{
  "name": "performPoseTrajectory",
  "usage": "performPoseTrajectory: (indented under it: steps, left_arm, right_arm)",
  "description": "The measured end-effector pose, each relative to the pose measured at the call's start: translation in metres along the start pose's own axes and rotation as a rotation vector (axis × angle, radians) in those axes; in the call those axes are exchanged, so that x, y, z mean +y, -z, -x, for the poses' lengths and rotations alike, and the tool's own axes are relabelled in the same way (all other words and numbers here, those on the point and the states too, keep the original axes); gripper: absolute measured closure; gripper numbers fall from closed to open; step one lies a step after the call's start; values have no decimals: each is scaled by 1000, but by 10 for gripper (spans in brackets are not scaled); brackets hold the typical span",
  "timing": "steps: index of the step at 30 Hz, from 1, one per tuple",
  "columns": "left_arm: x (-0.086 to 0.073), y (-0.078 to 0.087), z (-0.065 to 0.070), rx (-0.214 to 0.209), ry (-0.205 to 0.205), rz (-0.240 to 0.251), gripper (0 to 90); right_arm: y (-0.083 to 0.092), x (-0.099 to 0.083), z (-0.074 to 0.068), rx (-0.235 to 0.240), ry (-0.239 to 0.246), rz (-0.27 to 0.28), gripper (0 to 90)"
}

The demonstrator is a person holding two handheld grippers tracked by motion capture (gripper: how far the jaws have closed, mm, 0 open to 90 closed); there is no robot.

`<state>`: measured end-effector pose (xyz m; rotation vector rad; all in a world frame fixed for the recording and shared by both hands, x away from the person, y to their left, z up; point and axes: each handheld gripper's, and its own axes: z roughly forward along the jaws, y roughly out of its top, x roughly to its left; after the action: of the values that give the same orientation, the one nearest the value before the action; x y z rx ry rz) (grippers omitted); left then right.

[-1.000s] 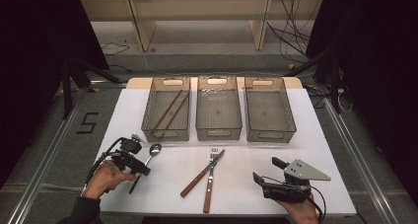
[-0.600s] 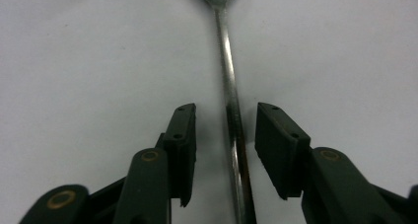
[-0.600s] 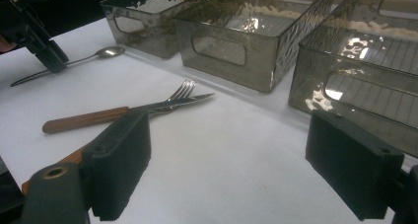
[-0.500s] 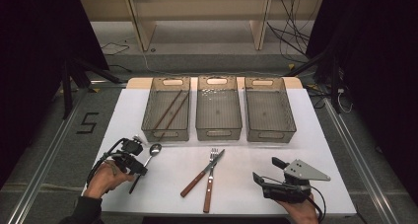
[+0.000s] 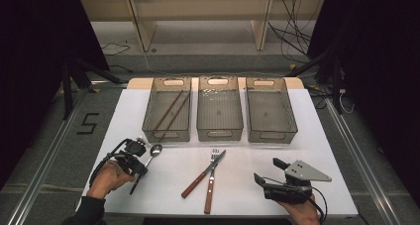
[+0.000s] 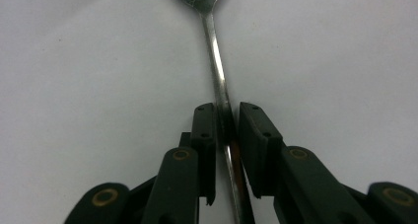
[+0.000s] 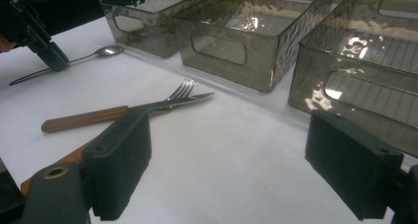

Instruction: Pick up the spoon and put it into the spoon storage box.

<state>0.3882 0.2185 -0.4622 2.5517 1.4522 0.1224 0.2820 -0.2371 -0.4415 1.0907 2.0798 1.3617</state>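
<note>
White table [image 5: 247,185] is seen under closing left fingers [image 6: 227,130]; spoon [image 6: 217,71] between them, handle end hidden; right fingers [image 7: 246,169] open.

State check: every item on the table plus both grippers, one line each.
left gripper: jaws just closing, now pinching the spoon's handle
spoon: flat on the table
right gripper: open, holding nothing
fork: on the table, crossed with the knife
knife: on the table
left bin: holds two chopsticks
middle bin: empty
right bin: empty
</note>
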Motion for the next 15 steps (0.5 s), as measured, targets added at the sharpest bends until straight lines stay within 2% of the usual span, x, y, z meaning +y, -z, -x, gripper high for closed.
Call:
performPoseTrajectory:
  steps: [8, 12, 15]
  left_arm:
    - [0, 0, -1, -13, 12, 14, 827]
    - [-1, 0, -2, -14, -6, 17, 838]
    - [-1, 0, -3, -25, 0, 27, 839]
  right_arm:
    - [0, 0, 0, 0, 1, -1, 183]
    - [0, 0, 0, 0, 1, -1, 184]
    - [0, 0, 0, -1, 0, 1, 184]
